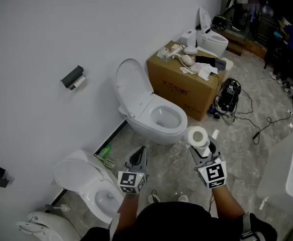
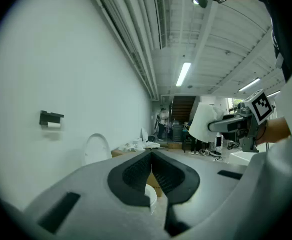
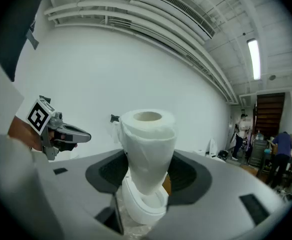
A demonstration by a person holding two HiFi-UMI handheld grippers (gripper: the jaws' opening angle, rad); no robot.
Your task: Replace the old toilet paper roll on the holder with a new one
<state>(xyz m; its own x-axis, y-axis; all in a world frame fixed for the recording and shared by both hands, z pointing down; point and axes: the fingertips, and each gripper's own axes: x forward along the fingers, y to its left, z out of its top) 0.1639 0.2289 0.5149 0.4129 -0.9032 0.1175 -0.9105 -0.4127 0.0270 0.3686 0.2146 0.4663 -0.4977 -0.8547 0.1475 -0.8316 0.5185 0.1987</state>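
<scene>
Left tongs [image 2: 151, 156]: mine, pressed together with nothing in them, held about level out in front of me.
Right tongs [image 3: 146, 170]: pinching the new roll [image 3: 147, 144] by its lower half, the pads squeezing it in.
Roll in hand: upright, hollow core on top, with a loose wrap of paper sagging round it. In the head view it hangs over the grey floor [image 1: 247, 144], just in front of the toilet [image 1: 154, 115] and well apart from the holder [image 1: 71, 76].
Wall: white, on my left, with the dark holder fixed to it, up and to the left of the toilet's raised lid.
Old roll [image 1: 79, 83]: small and white, sitting under the holder.
Box [image 1: 184, 84]: brown, beside the toilet on its far side, with white odds and ends on top.
Second toilet [image 1: 88, 185]: white, by the wall, down at my left near the left tongs.
Cables [image 1: 257, 122]: black, trailing over the floor to the right of the box.
</scene>
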